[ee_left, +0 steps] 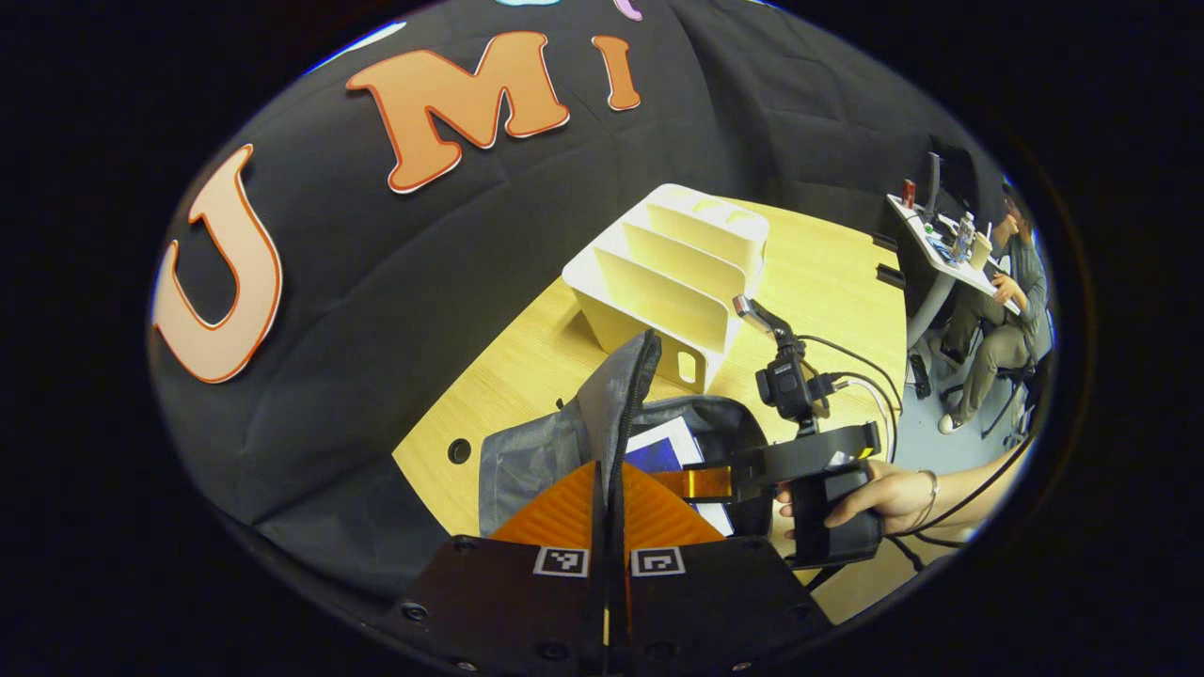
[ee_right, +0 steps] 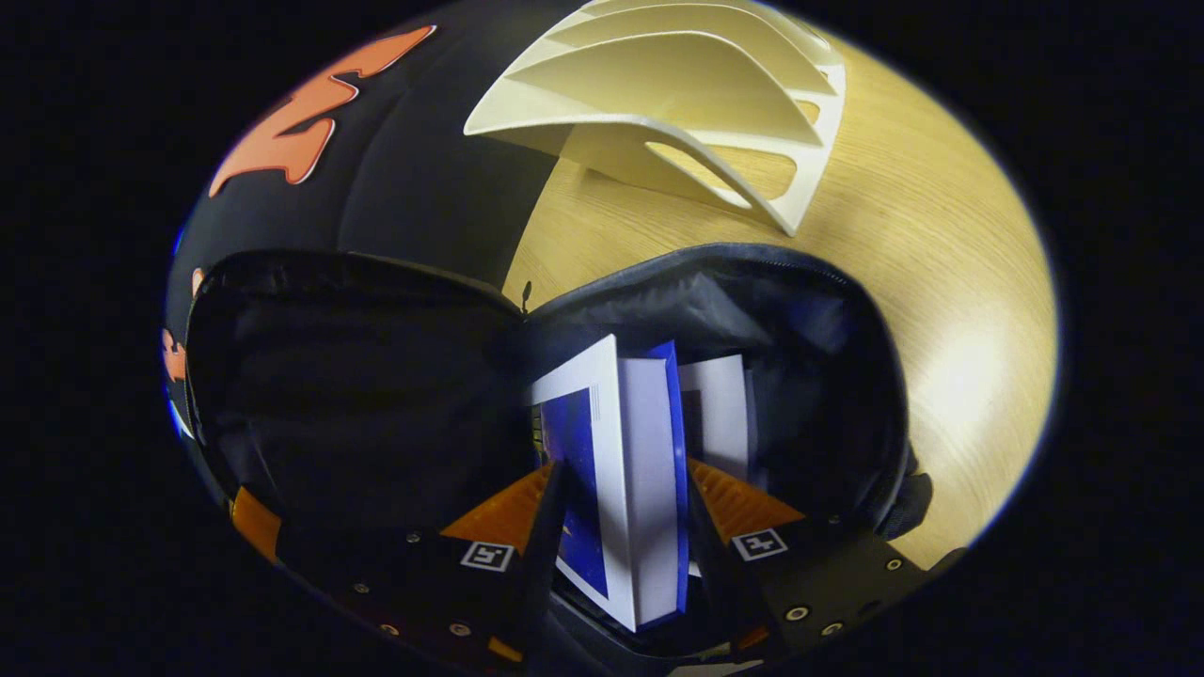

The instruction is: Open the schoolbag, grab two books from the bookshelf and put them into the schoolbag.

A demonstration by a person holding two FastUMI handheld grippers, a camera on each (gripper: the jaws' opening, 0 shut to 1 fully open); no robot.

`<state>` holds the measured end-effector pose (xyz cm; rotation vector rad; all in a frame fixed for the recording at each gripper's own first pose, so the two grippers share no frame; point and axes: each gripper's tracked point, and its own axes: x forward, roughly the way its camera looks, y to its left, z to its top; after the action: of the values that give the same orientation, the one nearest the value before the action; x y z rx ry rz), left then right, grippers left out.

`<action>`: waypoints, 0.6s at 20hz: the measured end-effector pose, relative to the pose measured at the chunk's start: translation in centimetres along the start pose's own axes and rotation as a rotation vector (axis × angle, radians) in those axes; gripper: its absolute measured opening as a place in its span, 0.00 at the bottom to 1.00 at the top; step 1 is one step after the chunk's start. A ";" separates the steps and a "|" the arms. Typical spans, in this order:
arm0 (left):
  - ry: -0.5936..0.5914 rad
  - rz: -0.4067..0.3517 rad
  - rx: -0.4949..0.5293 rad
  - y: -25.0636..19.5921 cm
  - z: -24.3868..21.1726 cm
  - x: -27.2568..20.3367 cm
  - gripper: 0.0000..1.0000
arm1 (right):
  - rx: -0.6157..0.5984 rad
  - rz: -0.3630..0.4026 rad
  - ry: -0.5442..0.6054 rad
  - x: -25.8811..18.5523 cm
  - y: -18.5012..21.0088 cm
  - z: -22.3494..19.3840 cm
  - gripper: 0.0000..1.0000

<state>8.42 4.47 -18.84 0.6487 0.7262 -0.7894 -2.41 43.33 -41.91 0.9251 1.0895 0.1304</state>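
We take the schoolbag (ee_left: 602, 432) as our landmark; it lies on the table (ee_left: 828, 282). Behind it, near but apart, stands the bookshelf (ee_left: 673, 282), also on the table. In the left gripper view we see the left gripper (ee_left: 609, 489) in front of the bag, pinching its raised flap, and the right gripper (ee_left: 701, 482) reaching in from the bag's right. In the right gripper view, a book (ee_right: 625, 470) stands between that gripper's fingers inside the bag, and a second book (ee_right: 720, 414) stands behind it.
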 end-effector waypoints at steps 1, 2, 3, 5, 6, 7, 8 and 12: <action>-0.001 -0.003 -0.002 -0.3 0.0 0.3 0.02 | -0.033 -0.025 0.010 -0.4 -0.7 0.0 0.69; 0.002 -0.009 -0.010 -0.7 -0.2 0.6 0.02 | -0.058 -0.050 0.020 -1.1 -1.3 0.0 0.71; 0.007 -0.021 -0.020 -1.2 -0.4 0.8 0.02 | -0.073 -0.055 0.024 -1.6 -1.8 0.1 0.72; 0.012 -0.037 -0.035 -2.0 -0.7 1.4 0.02 | -0.089 -0.075 0.037 -3.3 -2.5 0.5 0.72; 0.010 -0.039 -0.046 -2.0 -1.0 1.5 0.02 | -0.104 -0.095 0.038 -4.1 -3.1 0.8 0.72; 0.009 -0.042 -0.063 -2.2 -1.1 1.8 0.02 | -0.135 -0.110 0.037 -5.0 -3.7 1.2 0.73; 0.006 -0.034 -0.082 -2.2 -1.3 2.0 0.02 | -0.160 -0.125 0.039 -5.8 -4.3 1.5 0.74; -0.029 -0.056 -0.178 -4.7 -2.4 3.3 0.02 | -0.243 -0.208 0.035 -9.0 -7.7 3.6 0.87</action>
<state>5.53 2.39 -23.96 0.4576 0.7813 -0.7745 -6.54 31.72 -40.50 0.5902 1.1669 0.1045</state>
